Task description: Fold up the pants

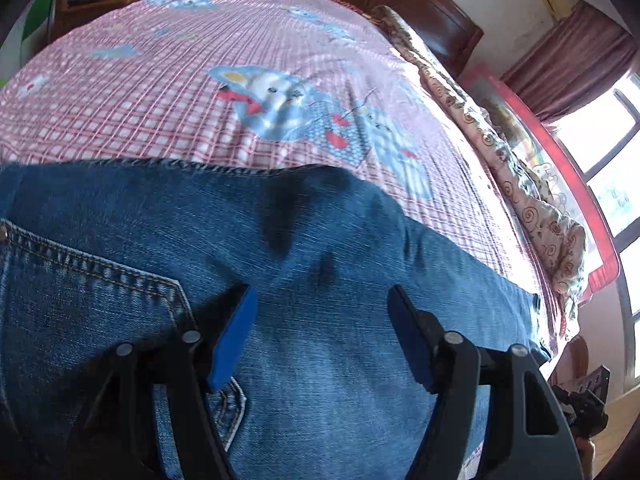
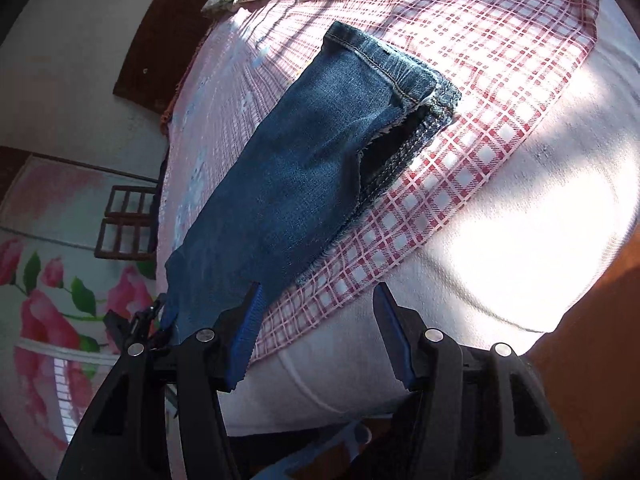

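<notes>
Blue jeans [image 1: 320, 240] lie flat on the bed, seat side up, with a stitched back pocket [image 1: 92, 292] at the left. My left gripper [image 1: 320, 292] hovers just above the denim, open, its blue pads [image 1: 234, 340] apart and nothing pinched between them. In the right wrist view a folded trouser leg [image 2: 304, 160] runs away toward its hem [image 2: 384, 64] at the top. My right gripper [image 2: 319, 288] is open over the bed's near edge, just right of the denim, and holds nothing.
The bed has a pink checked sheet [image 1: 160, 92] with a cartoon print. A swirl-patterned quilt [image 1: 532, 208] lies along its right side before a bright window [image 1: 616, 152]. A dark wooden headboard [image 1: 420, 4] and a wooden chair [image 2: 128, 224] stand beyond.
</notes>
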